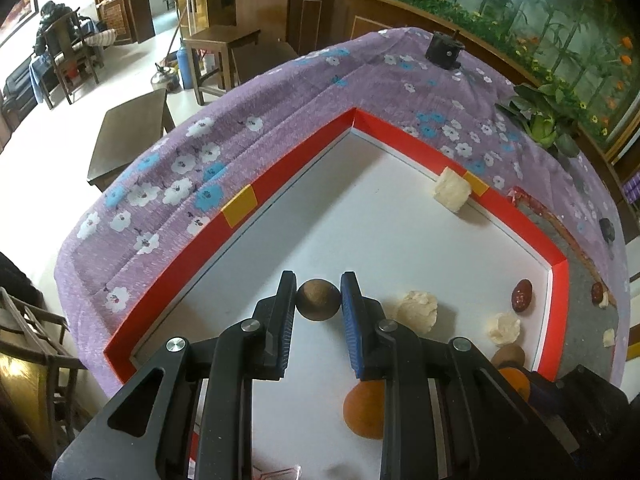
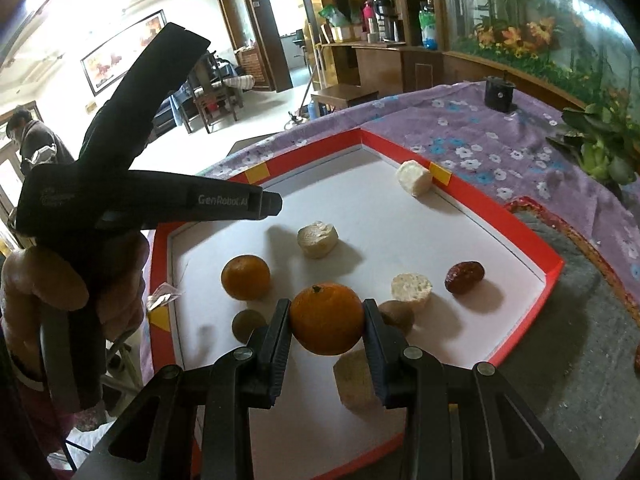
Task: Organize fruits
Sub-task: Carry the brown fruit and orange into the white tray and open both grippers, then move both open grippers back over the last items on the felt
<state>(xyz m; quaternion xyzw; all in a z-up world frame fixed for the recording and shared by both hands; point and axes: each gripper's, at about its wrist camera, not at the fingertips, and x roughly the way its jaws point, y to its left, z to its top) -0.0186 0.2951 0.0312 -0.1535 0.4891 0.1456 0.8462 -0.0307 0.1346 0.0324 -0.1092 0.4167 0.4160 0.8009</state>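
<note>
Left wrist view: left tool (image 1: 319, 294) closed on a brown ball (image 1: 318, 300) above the tray (image 1: 248, 204); one orange (image 1: 365, 410) partly hidden behind its linkage. Right tool (image 2: 326, 322) grips a second orange (image 2: 327, 319), obscuring a pale chunk (image 2: 354, 380). Tray also holds a date (image 2: 465, 277).

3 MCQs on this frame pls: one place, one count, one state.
1. Where is the dark red fruit?
A. in the tray near its right wall
B. on the cloth
C. in a gripper

2. How many oranges show in the right wrist view?
A. one
B. two
C. four

3. What is the left gripper doing?
A. empty, wide open
B. closed on a brown ball
C. holding an orange

Key: 1 A, it lies on the white floor of the tray. 2 B, the held orange in the right gripper and the loose orange. 3 B, both pads touch the ball.
</note>
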